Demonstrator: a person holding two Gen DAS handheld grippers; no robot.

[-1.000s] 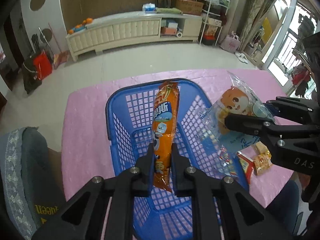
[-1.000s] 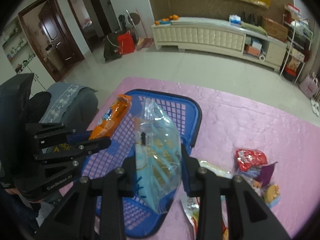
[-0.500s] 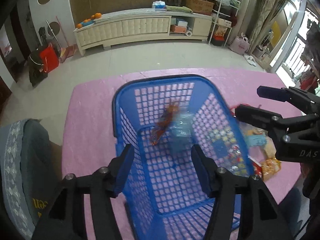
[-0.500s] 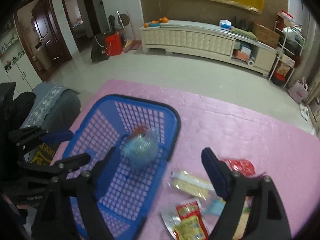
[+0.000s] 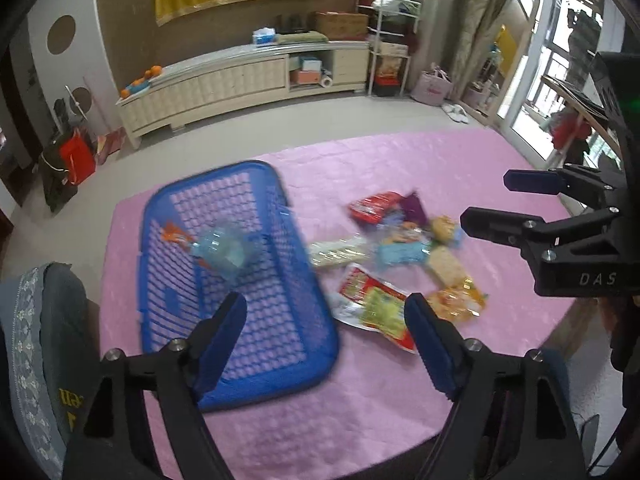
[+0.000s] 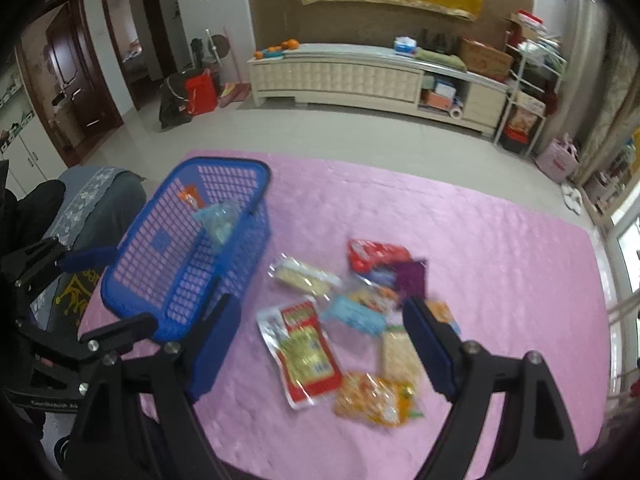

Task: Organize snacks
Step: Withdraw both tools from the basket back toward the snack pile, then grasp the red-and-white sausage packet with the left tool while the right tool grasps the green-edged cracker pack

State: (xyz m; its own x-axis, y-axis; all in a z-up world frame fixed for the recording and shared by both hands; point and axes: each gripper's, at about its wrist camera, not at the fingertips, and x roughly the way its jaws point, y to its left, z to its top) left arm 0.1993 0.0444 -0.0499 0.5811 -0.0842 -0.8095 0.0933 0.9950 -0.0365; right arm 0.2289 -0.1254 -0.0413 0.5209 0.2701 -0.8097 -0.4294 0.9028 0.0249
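A blue basket point(image 5: 240, 376) point(image 6: 132, 296) stands on the left of the pink table and holds an orange snack pack point(image 5: 174, 236) point(image 6: 188, 197) and a clear blue-tinted bag point(image 5: 224, 250) point(image 6: 218, 218). Several loose snack packs lie right of it, among them a red-yellow pack point(image 5: 374, 310) point(image 6: 306, 354), a red pack point(image 5: 370, 204) point(image 6: 372, 252) and an orange-yellow bag point(image 5: 456, 304) point(image 6: 374, 398). My left gripper point(image 5: 326, 332) is open and empty above the basket's near right edge. My right gripper point(image 6: 320, 332) is open and empty above the loose packs.
The pink tablecloth point(image 5: 400, 160) covers the table. A grey chair back point(image 5: 36, 340) point(image 6: 100, 196) stands at the table's left edge. Beyond the table lie a tiled floor and a long white cabinet point(image 5: 240, 80). The right gripper's body also shows in the left wrist view point(image 5: 560, 240).
Both grippers opened and dropped the orange pack and the clear bag into the basket. Both have since drawn back and swung right, so the loose snacks now come into view.
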